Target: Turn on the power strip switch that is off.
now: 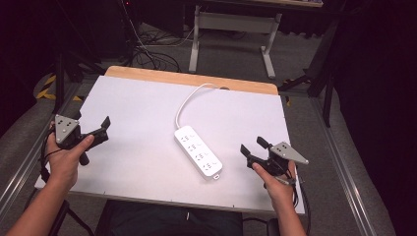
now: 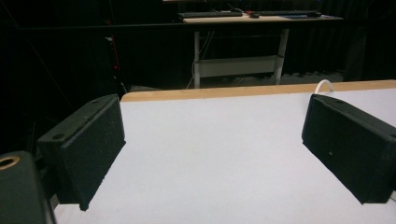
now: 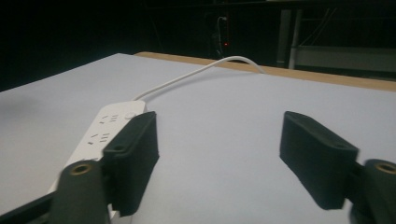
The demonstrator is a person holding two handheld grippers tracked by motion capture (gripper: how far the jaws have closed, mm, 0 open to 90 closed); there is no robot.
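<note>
A white power strip (image 1: 197,151) lies slantwise on the middle of the white table top (image 1: 133,113). Its white cable (image 1: 189,101) curves away over the far edge. My left gripper (image 1: 103,129) hovers near the table's left edge, held by a hand, with its jaws wide apart and nothing between them (image 2: 215,144). At the right, my right gripper (image 1: 253,146) points toward the strip, open and empty (image 3: 217,154). In the right gripper view the power strip (image 3: 105,128) lies just behind the left jaw, apart from it, and its cable (image 3: 196,72) runs to the far edge.
A wooden strip (image 1: 192,78) borders the table's far edge. Beyond it stands a white desk frame (image 1: 231,22), with loose cables (image 1: 152,56) on the floor. Metal rails (image 1: 344,167) run along both sides of the table.
</note>
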